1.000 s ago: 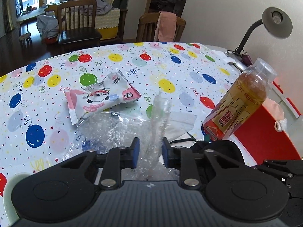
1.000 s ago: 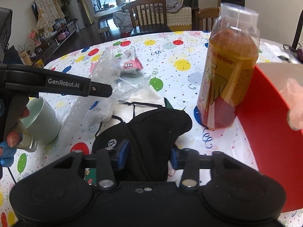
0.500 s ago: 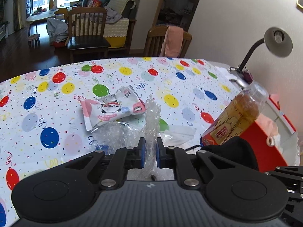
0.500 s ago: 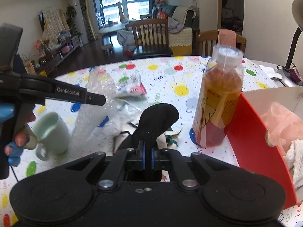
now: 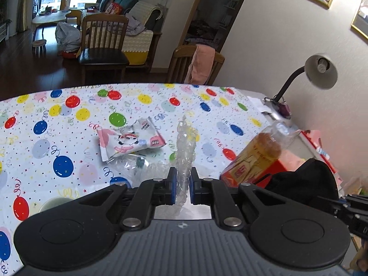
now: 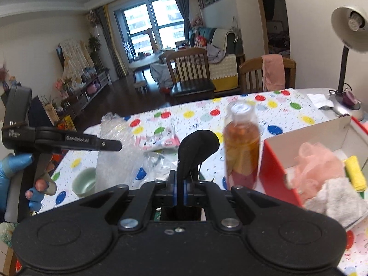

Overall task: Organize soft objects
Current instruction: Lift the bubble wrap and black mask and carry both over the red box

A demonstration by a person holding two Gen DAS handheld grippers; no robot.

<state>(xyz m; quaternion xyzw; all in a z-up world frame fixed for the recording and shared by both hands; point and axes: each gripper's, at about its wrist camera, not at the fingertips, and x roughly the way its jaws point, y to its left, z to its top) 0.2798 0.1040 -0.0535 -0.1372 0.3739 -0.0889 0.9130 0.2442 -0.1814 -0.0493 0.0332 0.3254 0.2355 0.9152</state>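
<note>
My left gripper (image 5: 183, 179) is clamped on a strip of bubble wrap (image 5: 185, 151), which stands up between the blue pads and hangs clear of the table (image 5: 69, 115); seen from the right wrist camera the same sheet droops below that gripper, over the left part of the tablecloth. My right gripper (image 6: 180, 184) is pinched tight on a black fabric piece (image 6: 195, 147), whose rounded top sticks up above the closed pads. I see both jaw pairs pressed in on their loads with almost no gap.

On the table's middle lies a pink-and-white snack packet (image 5: 131, 141), with clear plastic film just beside it toward me. A bottle of amber drink (image 6: 241, 147) stands upright near the right edge, just beside the red box (image 6: 273, 174). Inside that box lie a pink mesh puff (image 6: 315, 165), a grey fluffy cloth (image 6: 338, 197) and a yellow roll (image 6: 355, 172). A pale green cup (image 6: 84, 181) sits near the table's near left edge, below the bubble wrap. A desk lamp (image 6: 349, 30) stands at the far right corner
</note>
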